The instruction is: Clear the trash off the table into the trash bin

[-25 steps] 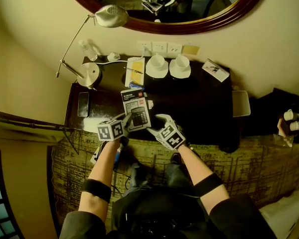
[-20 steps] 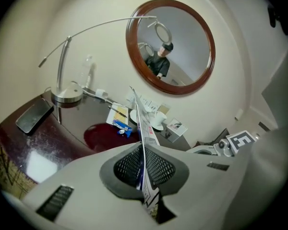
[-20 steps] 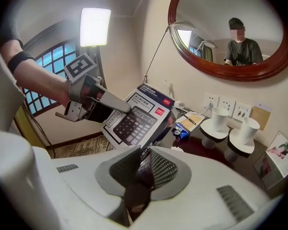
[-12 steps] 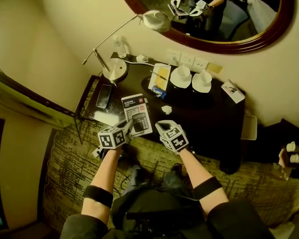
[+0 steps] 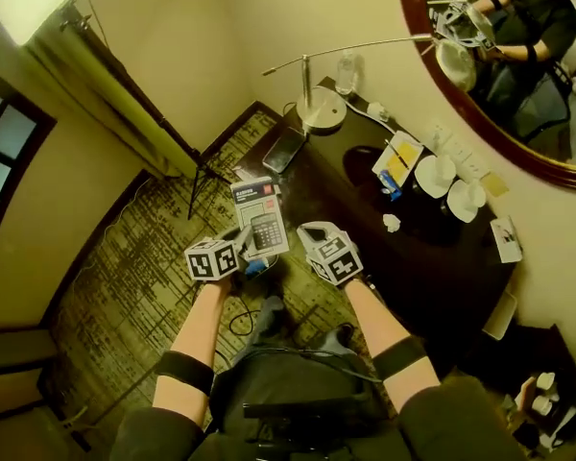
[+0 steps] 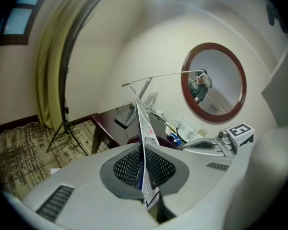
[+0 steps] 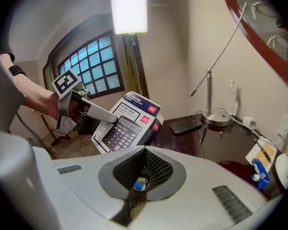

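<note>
Patterned carpet (image 5: 125, 286) is spreading beside a dark wooden desk (image 5: 432, 257) standing under an oval mirror (image 5: 518, 75). Near the desk's end, the left gripper (image 5: 247, 241) is pinching a calculator box (image 5: 259, 214) by its near edge. Just beside it, the right gripper (image 5: 313, 231) is hovering, jaws pressed together. A crumpled paper wad (image 5: 391, 222) is lying on the desk.

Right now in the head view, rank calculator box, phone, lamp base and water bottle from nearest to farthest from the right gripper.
From the right gripper:
1. Calculator box, close on its left, in the left gripper.
2. Phone, on the table's end.
3. Lamp base, behind the phone.
4. Water bottle, farthest back, past the lamp base.
</note>
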Available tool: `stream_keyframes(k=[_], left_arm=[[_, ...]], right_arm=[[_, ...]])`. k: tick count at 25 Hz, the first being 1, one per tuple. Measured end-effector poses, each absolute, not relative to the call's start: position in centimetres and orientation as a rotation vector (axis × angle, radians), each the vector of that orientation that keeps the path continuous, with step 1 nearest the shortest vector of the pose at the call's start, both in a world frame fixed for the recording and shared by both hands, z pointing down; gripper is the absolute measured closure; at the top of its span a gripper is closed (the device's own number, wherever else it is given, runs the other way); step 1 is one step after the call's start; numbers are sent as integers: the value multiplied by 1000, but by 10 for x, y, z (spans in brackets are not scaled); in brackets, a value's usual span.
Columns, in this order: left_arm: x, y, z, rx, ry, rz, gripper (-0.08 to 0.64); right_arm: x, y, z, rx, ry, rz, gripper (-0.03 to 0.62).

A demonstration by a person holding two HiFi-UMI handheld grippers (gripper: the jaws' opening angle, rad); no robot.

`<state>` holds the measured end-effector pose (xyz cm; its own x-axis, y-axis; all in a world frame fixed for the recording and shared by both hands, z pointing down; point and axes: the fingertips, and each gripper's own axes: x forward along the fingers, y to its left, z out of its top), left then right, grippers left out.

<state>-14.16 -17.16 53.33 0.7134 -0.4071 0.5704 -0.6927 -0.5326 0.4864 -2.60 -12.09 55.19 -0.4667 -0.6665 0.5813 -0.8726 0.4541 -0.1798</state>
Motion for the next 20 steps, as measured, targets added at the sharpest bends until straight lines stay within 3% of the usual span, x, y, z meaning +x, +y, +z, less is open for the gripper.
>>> stream_keyframes(k=[7, 20], left_arm=[[-248, -177, 563, 2033, -1029, 450, 551], [-298, -168, 729, 1728, -1069, 417, 551]], right_arm=[[-119, -149, 581, 1044, -2338, 599, 589], [-184, -171, 707, 877, -2296, 658, 589]])
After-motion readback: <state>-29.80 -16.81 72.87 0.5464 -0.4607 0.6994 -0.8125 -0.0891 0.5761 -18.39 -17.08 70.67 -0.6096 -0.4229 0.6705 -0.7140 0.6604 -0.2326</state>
